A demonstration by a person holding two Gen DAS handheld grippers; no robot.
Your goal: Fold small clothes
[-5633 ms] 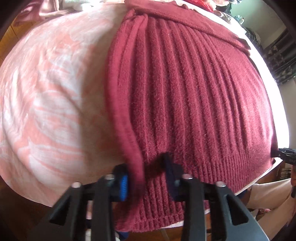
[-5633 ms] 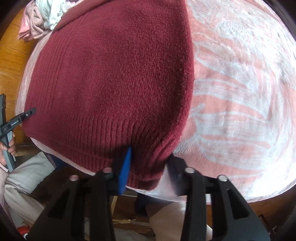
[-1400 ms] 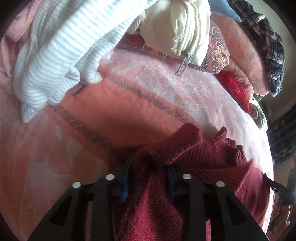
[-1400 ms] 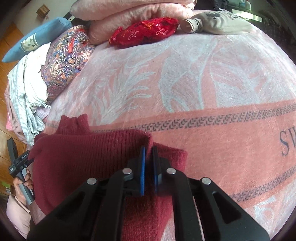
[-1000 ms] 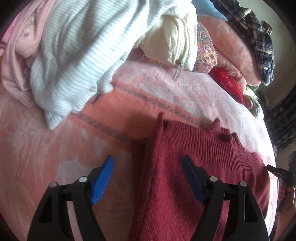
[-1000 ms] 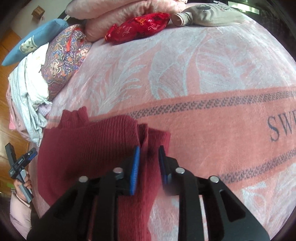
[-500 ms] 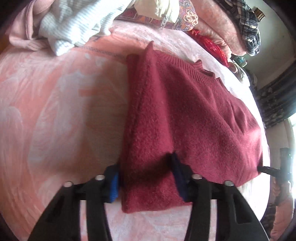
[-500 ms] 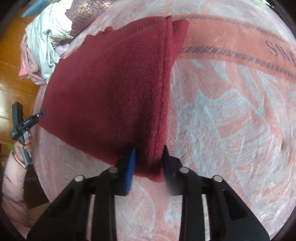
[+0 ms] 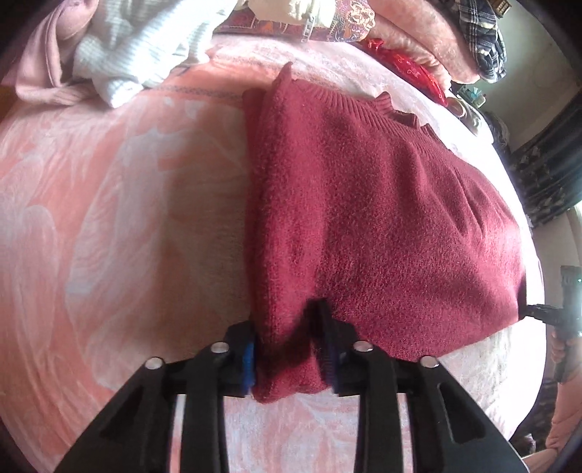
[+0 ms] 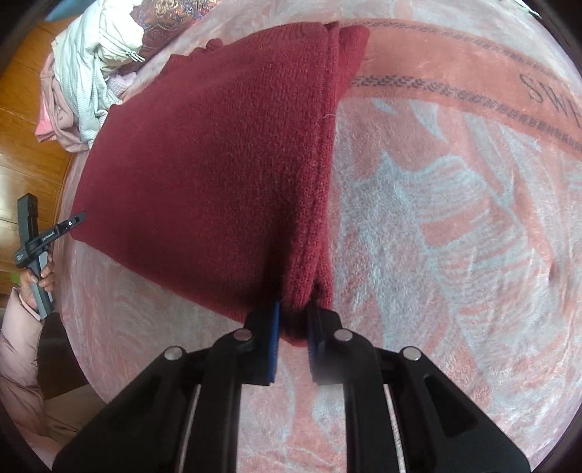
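The dark red knitted sweater (image 9: 382, 218) lies folded on the pink blanket (image 9: 127, 218) with a pale leaf pattern, which covers the bed. Its ribbed collar points to the far side, toward the pile of clothes.

The left gripper (image 9: 289, 358) points steeply down at the near left corner of the sweater. Its jaws have just been opening a little, but the thick folded edge is between them and both pads still press on the wool, so it is gripping the sweater. The right gripper (image 10: 293, 340) points down at the near right corner of the same sweater (image 10: 218, 163). Its jaws have also just opened slightly, and they pinch a narrow fold of the wool between the blue pad and the black one.

In the right wrist view the left gripper (image 10: 43, 240) shows at the left edge, held by a hand (image 10: 40, 282) with a pink sleeve (image 10: 18, 345).

Beyond the sweater lies a heap of light clothes (image 9: 145, 47), white ribbed and pale pink. Near it are a patterned cushion (image 9: 349, 18), a small red pouch (image 9: 411, 69) and a plaid garment (image 9: 483, 40). A wooden floor (image 10: 22, 109) shows beside the bed.
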